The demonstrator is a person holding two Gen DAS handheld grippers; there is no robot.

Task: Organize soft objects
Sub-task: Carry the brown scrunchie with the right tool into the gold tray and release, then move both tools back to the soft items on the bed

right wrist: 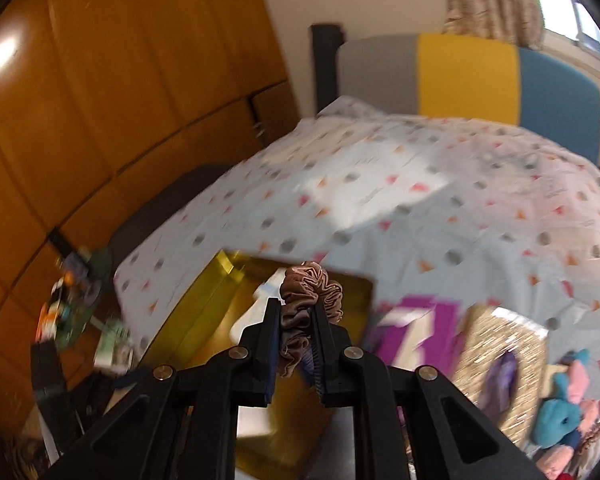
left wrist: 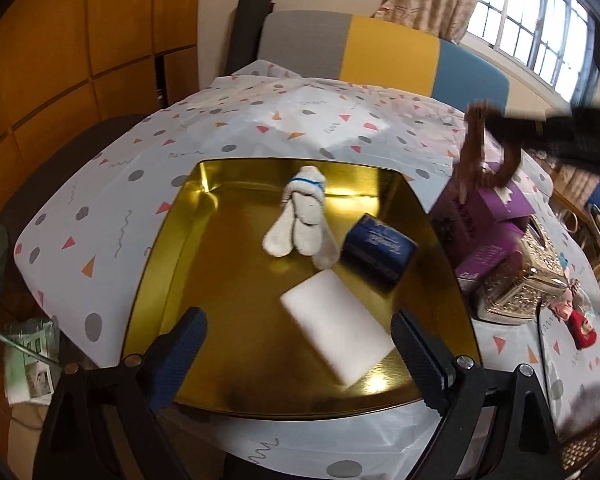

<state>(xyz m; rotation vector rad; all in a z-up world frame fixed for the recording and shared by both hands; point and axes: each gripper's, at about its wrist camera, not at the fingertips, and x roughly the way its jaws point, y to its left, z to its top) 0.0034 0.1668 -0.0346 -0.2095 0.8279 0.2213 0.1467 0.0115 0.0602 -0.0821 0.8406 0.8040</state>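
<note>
The brown scrunchie (right wrist: 313,292) is pinched tight in the right gripper (right wrist: 296,320), up above the gold tray (right wrist: 204,312); its lower part is tucked out of sight between the jaws. From the left wrist camera it's only a brown smear at the right edge. The left gripper (left wrist: 300,344) stands wide apart with nothing in it, over the white sponge (left wrist: 336,332) in the tray. Beside the sponge lie rolled white socks (left wrist: 300,220) and a dark blue packet (left wrist: 380,246), its print unreadable. Purple box (left wrist: 484,216) and glittery box (left wrist: 528,280) are blurred, right of the tray.
</note>
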